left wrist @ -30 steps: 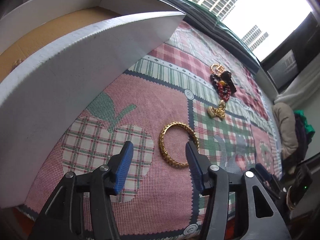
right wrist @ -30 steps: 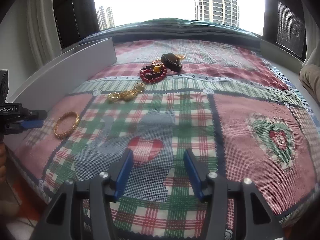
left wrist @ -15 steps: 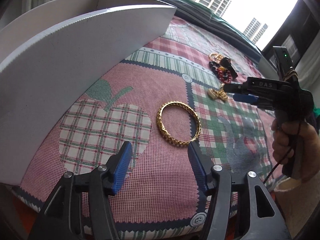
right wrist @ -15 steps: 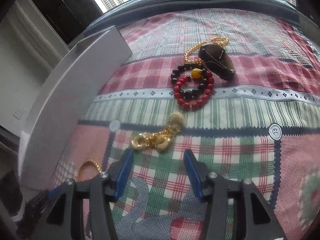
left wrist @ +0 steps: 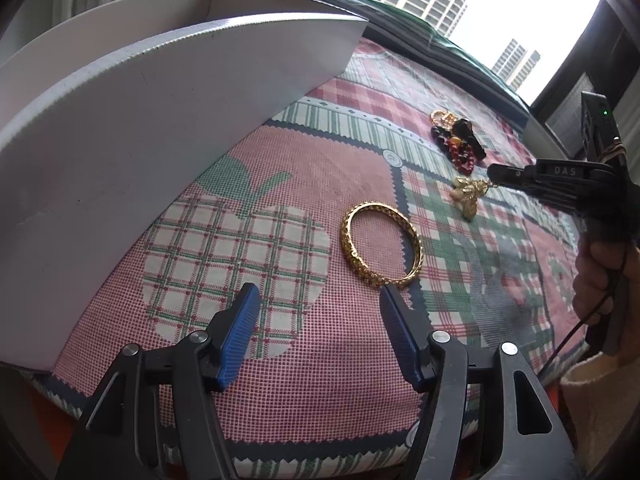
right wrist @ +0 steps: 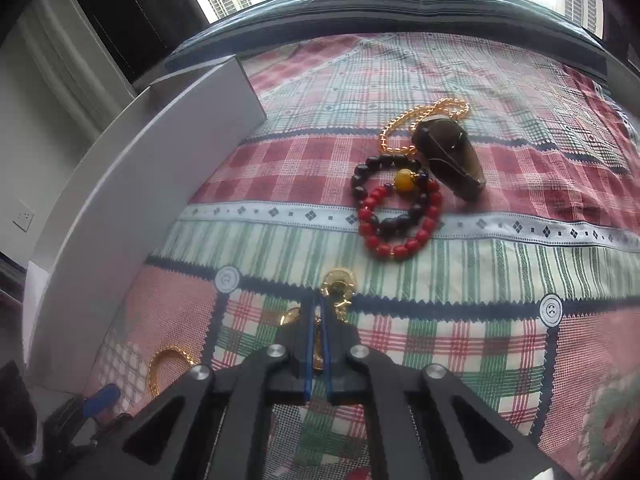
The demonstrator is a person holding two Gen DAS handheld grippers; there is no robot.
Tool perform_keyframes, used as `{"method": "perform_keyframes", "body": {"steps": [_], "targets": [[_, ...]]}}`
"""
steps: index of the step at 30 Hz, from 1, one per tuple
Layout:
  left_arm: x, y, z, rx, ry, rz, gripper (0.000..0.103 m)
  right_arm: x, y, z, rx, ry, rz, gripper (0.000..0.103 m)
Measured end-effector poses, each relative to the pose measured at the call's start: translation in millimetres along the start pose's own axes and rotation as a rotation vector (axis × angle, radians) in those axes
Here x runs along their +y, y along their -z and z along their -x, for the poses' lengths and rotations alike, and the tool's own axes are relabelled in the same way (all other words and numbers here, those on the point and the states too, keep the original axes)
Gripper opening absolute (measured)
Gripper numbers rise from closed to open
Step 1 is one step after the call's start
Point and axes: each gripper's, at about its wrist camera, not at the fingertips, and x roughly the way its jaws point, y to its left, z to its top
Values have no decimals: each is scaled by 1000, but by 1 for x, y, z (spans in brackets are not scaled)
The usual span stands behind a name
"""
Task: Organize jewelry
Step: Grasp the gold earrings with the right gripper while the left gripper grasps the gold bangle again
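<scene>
A gold bangle point(left wrist: 380, 245) lies flat on the patchwork cloth, just beyond my open left gripper point(left wrist: 318, 326); its near rim is close to the right fingertip. My right gripper point(right wrist: 319, 312) is shut on a gold charm chain point(right wrist: 338, 288), which hangs lifted off the cloth in the left wrist view point(left wrist: 468, 196). Farther back lie a red and black bead bracelet point(right wrist: 394, 214), a dark stone pendant point(right wrist: 448, 156) and a gold bead chain point(right wrist: 420, 120). The bangle shows partly at the lower left of the right wrist view point(right wrist: 168, 364).
A white open box point(left wrist: 160, 92) stands along the left side of the cloth; its wall also shows in the right wrist view point(right wrist: 132, 200). The cloth's front edge point(left wrist: 320, 460) is right below my left gripper. A window sill runs along the back.
My right gripper moved forward and down, closed on the gold charm chain and lifted it. My left gripper shifted slightly and stayed open near the bangle.
</scene>
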Motion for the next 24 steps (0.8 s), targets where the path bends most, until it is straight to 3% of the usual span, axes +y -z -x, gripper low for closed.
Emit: {"method": "perform_keyframes", "body": {"steps": [6, 11, 14, 17, 21, 22, 24], "targets": [[-17, 0, 0, -12, -28, -79, 64, -5, 16, 47, -79, -68, -11, 3], [-62, -1, 5, -67, -56, -318, 62, -8, 30, 74, -136, -113, -16, 3], [-89, 0, -8, -35, -52, -502, 61, -9, 36, 80, -143, -138, -18, 3], [-99, 0, -36, 44, -76, -571, 50, -7, 43, 85, -144, -155, -14, 3], [-94, -8, -50, 84, -64, -519, 42, -8, 45, 87, -142, -147, 3, 3], [-93, -10, -50, 84, -62, -505, 26, -11, 45, 86, -134, -150, 0, 4], [-95, -10, -50, 85, -58, -500, 6, -17, 45, 81, -111, -142, -14, 7]]}}
